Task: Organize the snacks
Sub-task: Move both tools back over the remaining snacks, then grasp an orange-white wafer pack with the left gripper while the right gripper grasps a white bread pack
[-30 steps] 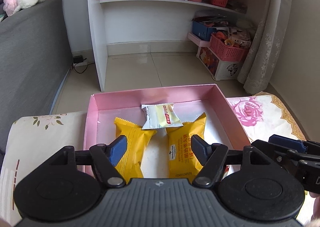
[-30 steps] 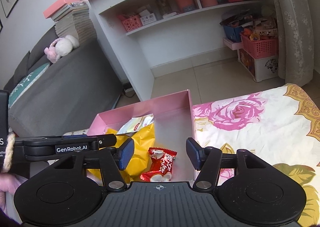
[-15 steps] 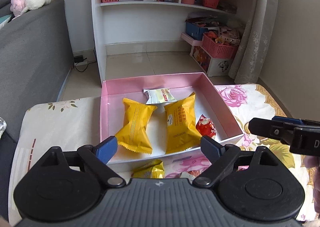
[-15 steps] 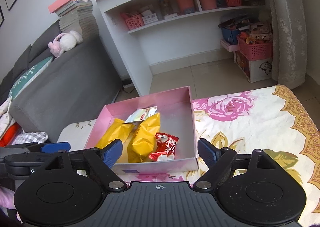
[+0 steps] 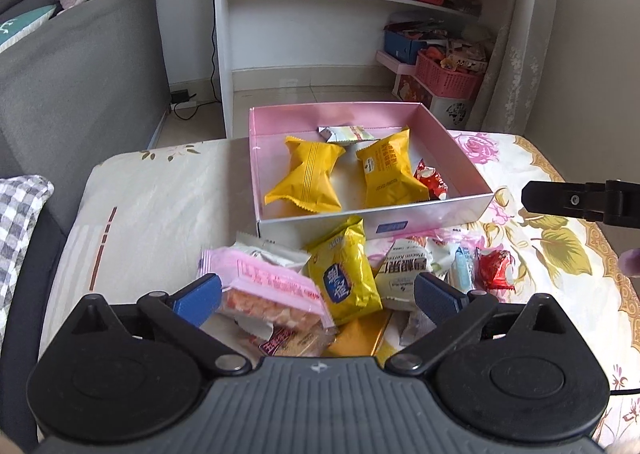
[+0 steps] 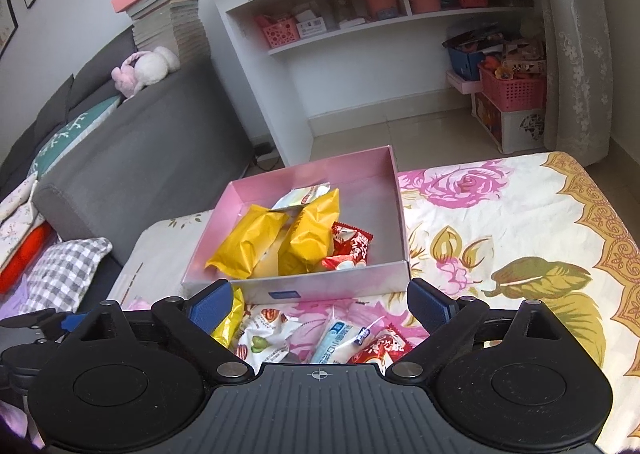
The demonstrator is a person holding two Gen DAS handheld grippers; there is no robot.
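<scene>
Between the blue pads of the left gripper (image 5: 318, 296), whose jaws are being opened wide with nothing pressed by them, a heap of loose snacks is being framed on the flowered cloth (image 5: 156, 190). Nearest to the left pad, the pink-wrapped snack (image 5: 266, 286) is lying with its long axis running across the gap, slanted down toward the right, so it is judged that a grip across its short side would ask for a turn of the wrist. Just beside it, the yellow foil packet (image 5: 344, 274) is lying with its long axis pointing away from the jaws toward the pink box (image 5: 376, 220), which suits the pads as they are standing now. The right gripper (image 6: 320, 304) is also being opened, and nothing is being held by it; below it a nut packet (image 6: 262, 342), a pale blue sachet (image 6: 334, 338) and a red candy (image 6: 380, 346) are seen, the sachet lying lengthwise between the pads. Further out, straight ahead of both grippers, the pink box (image 6: 328, 286) is standing with two yellow packs, a pale pack and a red candy already inside. The pink and yellow snacks are judged to be nearer to the left hand, the small pieces nearer to the right.
</scene>
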